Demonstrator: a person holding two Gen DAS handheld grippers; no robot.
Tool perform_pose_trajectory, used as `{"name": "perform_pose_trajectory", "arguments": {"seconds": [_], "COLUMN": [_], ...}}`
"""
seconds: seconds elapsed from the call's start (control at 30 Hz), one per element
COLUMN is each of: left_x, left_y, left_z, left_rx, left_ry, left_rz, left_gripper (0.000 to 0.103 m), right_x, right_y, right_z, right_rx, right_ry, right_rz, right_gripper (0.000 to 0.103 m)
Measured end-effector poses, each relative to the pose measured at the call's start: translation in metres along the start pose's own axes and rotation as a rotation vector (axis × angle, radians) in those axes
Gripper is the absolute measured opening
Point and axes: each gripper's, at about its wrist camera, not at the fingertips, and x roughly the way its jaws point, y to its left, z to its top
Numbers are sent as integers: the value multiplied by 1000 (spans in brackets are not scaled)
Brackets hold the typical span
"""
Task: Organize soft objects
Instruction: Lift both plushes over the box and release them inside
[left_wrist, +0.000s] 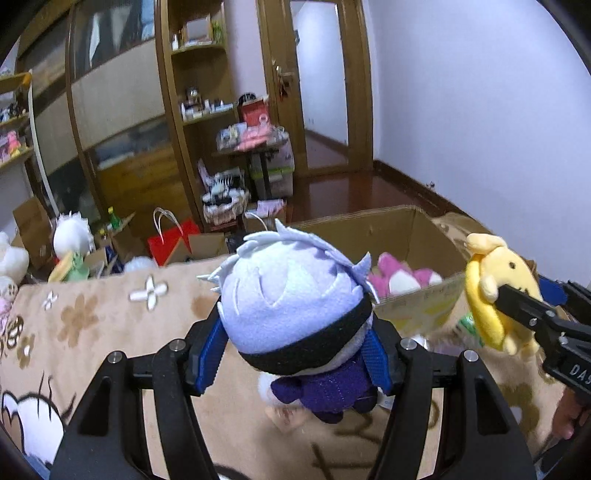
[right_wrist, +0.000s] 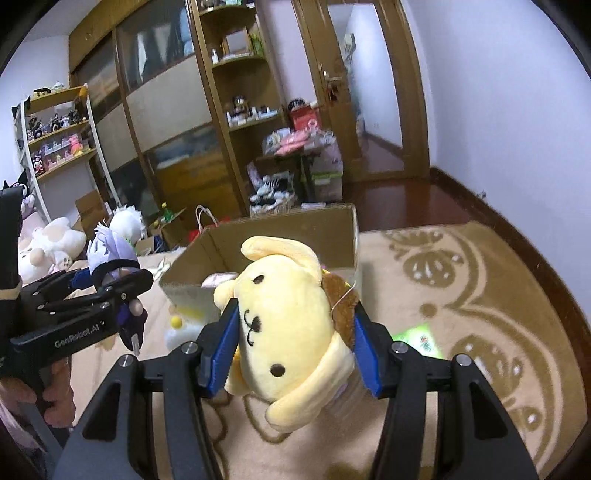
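My left gripper is shut on a small doll with pale lilac hair, a black band and purple clothes, held above the patterned blanket. My right gripper is shut on a yellow dog plush with a brown cap. Each gripper shows in the other's view: the right one at the far right with the yellow plush, the left one at the left with the doll. An open cardboard box stands just beyond, with a pink and white plush inside.
The beige blanket covers the surface below. Small toys and a green packet lie on it near the box. More plush toys, cartons and a red bag crowd the floor behind, before shelves and a wardrobe.
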Motion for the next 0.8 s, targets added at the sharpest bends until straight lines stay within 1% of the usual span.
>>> {"name": "perform_pose_trajectory", "arguments": {"seconds": [0.17, 0.4, 0.67, 0.8], "left_x": [11, 34, 65, 79], "left_y": [-4, -9, -3, 4], "left_z": [18, 34, 43, 42], "left_rx": [33, 56, 18, -3], "left_ry": [-37, -43, -9, 19], "left_rz": [-2, 1, -5, -3], "left_gripper": [64, 64, 64, 64], "right_x": [3, 21, 44, 56], "right_y": [-1, 0, 3, 5], "right_z": [17, 35, 53, 58], "right_rx": [-19, -57, -82, -87], "right_ry": [-35, -43, -63, -54], "right_rz": [-27, -41, -29, -14], "right_gripper": [60, 60, 60, 60]}}
